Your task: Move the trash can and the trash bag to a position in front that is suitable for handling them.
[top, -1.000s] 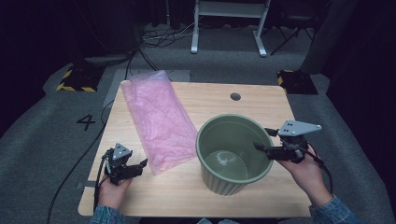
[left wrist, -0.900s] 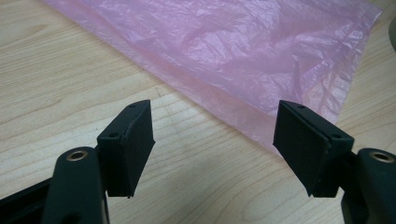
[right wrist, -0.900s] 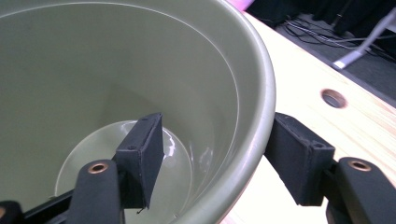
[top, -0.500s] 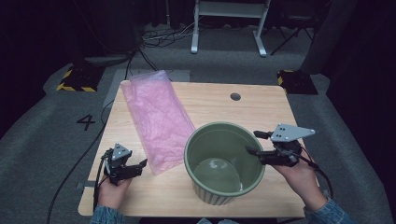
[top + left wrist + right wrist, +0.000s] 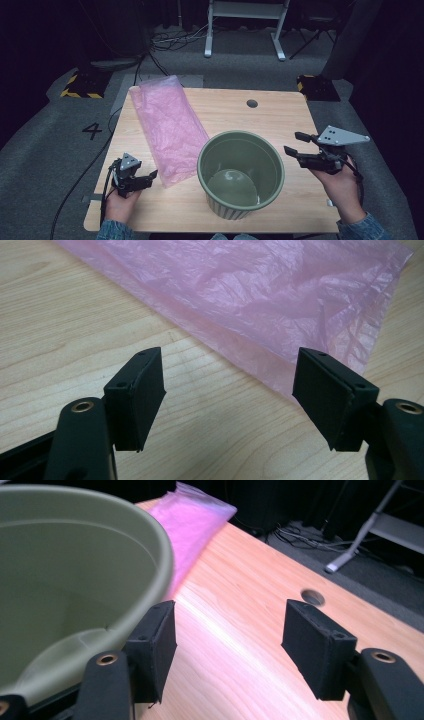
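A ribbed green bucket [image 5: 240, 172] stands upright at the table's front middle, nothing inside it. A flat pink plastic bag [image 5: 167, 127] lies to its left, running toward the far left corner. My right gripper [image 5: 292, 142] hovers open just right of the bucket's rim, not touching it. In the right gripper view the bucket [image 5: 75, 580] sits left of my right gripper [image 5: 230, 640], with bare wood between the jaws. My left gripper [image 5: 150, 176] rests open at the front left. Its view shows the left gripper [image 5: 230, 395] low over the table with the bag's near corner [image 5: 260, 295] just ahead.
The wooden table [image 5: 280, 115] has a round cable hole [image 5: 252, 103] near its far edge. Behind it on the grey floor are a white metal stand [image 5: 245, 30], cables, and two yellow-black striped blocks [image 5: 80, 87].
The bucket has shifted left and toward the front edge. My right gripper, which was at its rim, has drawn back to the right and stands apart from it. The left gripper has not moved.
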Demonstrator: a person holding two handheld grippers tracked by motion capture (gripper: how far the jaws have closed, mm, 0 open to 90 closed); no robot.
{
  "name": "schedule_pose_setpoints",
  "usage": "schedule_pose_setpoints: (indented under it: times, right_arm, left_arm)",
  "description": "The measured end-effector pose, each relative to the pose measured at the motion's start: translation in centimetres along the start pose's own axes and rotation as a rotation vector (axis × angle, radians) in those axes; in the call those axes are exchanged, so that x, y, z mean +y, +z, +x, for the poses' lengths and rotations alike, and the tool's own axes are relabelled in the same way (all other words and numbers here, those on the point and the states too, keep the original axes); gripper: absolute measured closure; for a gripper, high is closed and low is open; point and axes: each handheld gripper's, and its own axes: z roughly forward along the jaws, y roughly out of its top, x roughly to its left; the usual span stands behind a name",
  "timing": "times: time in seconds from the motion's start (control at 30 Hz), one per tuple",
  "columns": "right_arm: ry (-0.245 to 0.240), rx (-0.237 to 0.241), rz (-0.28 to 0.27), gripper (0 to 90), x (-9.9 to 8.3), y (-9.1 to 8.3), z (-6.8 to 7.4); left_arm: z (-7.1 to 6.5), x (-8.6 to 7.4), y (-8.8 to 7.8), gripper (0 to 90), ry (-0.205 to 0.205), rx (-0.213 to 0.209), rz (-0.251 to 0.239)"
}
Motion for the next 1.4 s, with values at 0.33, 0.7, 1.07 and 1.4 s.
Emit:
schedule_pose_setpoints:
  times: [0.33, 0.7, 1.07, 1.4]
  right_arm:
    - [0.073, -0.088, 0.157, 37.9, -7.9, 1.3, -2.0]
    - [0.135, -0.070, 0.290, 39.2, -15.1, 5.2, -2.2]
    - [0.176, -0.050, 0.214, 37.2, -16.5, 6.6, -2.3]
    - [0.179, -0.057, 0.214, 37.0, -16.4, 6.7, -2.2]
  left_arm:
    - [0.2, 0.3, 0.0, 28.4, -0.039, 0.009, -0.012]
    - [-0.4, 0.6, 0.2, 29.7, -0.054, 0.000, 0.011]
    - [-1.6, 2.0, 2.4, 31.8, -0.035, -0.050, 0.051]
    - [-2.9, 1.2, 3.3, 81.6, -0.004, -0.109, 0.185]
